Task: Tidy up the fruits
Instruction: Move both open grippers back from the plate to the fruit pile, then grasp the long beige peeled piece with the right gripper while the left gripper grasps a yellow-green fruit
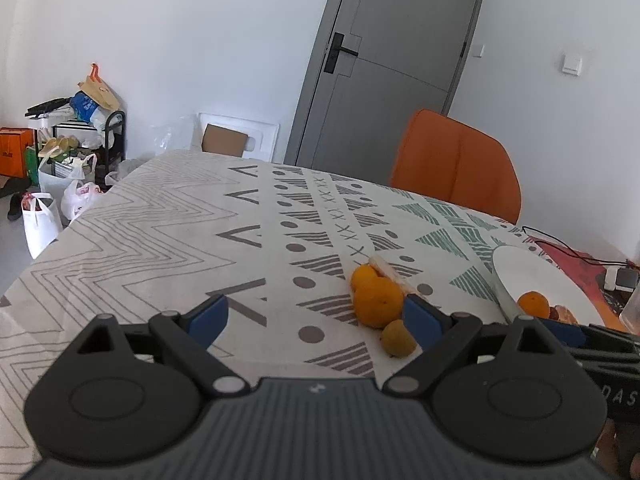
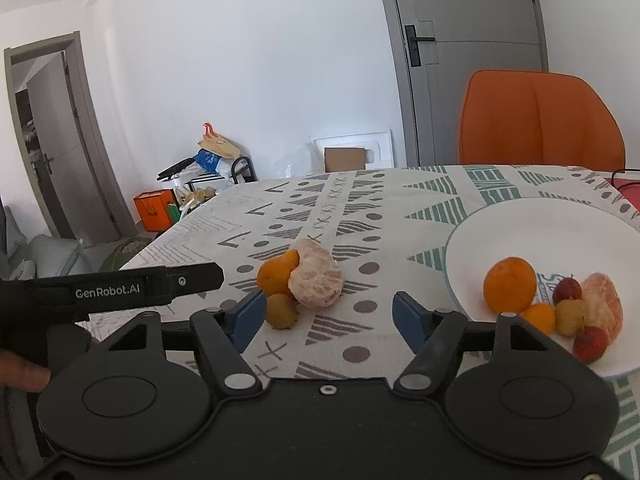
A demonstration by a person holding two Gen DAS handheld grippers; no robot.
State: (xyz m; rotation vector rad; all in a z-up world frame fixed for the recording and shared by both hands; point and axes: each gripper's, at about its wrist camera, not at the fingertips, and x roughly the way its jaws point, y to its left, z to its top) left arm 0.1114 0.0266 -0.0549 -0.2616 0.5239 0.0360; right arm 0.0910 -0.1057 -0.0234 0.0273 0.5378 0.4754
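Three fruits lie clustered mid-table beside the plate point(image 2: 472, 240): the peeled segment point(image 2: 316, 280) (soft, tears easily) wants a light hold across its width, both grippers point(image 2: 328, 318) point(image 1: 316, 322) open, empty.

"GenRobot.AI" — white lettering on left gripper point(image 2: 120, 290).

Left tongs point(image 1: 316, 322), right tongs point(image 2: 329, 316) agape.
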